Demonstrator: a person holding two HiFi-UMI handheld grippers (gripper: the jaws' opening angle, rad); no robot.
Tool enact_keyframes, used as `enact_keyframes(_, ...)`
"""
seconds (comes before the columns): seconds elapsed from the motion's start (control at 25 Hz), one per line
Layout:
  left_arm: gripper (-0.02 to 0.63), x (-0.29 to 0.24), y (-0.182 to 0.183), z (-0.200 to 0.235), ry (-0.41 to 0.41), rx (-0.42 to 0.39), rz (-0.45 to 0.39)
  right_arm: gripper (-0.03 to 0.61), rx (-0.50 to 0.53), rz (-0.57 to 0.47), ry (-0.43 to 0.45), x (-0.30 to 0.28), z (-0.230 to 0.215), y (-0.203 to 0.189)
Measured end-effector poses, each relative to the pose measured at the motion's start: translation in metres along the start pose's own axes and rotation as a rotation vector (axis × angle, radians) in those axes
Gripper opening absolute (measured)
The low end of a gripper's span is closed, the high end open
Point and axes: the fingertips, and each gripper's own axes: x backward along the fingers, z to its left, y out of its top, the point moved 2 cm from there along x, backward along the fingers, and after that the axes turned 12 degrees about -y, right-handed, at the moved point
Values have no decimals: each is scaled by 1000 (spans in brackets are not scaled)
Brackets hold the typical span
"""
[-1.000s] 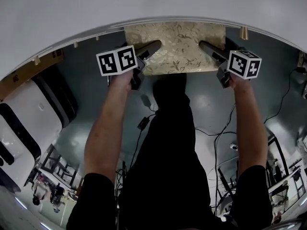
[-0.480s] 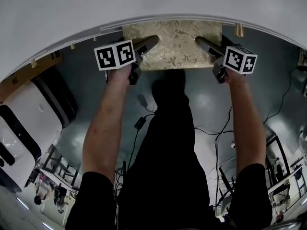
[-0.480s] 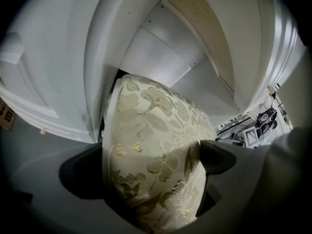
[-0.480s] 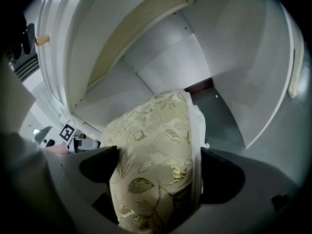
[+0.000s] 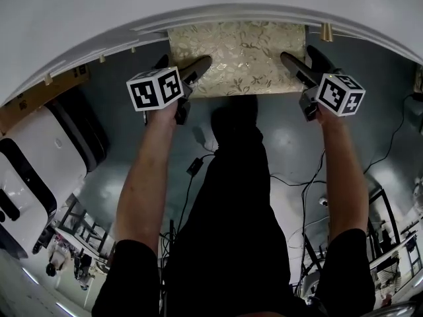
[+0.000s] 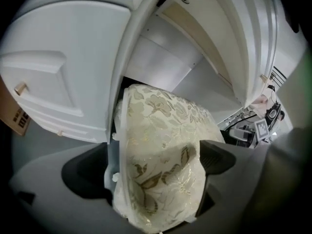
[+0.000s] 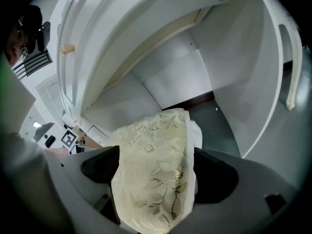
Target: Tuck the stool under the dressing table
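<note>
My left gripper and right gripper each clamp a side edge of the cream, gold-leaf fabric stool, partly beneath the white dressing table's front edge.

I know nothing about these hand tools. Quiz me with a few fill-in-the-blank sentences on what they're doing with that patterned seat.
1. The left gripper and the right gripper are both shut on the ____.
2. Its far edge lies beneath the ____ dressing table.
3. In the head view, the left gripper grips its ____ side.
Missing words: stool; white; left.
</note>
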Motion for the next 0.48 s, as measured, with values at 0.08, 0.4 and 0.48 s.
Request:
enact_keyframes(0.08,586,12,-3,-5,32,-7,-36,494,36,-26,-7,15,6,1)
enact_keyframes(0.4,376,61,-56,-45,64,-186,-63,140,142,-13,-35,61,29,-58)
enact_keyframes(0.48,195,73,-67,-51,66,-194,-73,118,147,28,-50,65,30,-72)
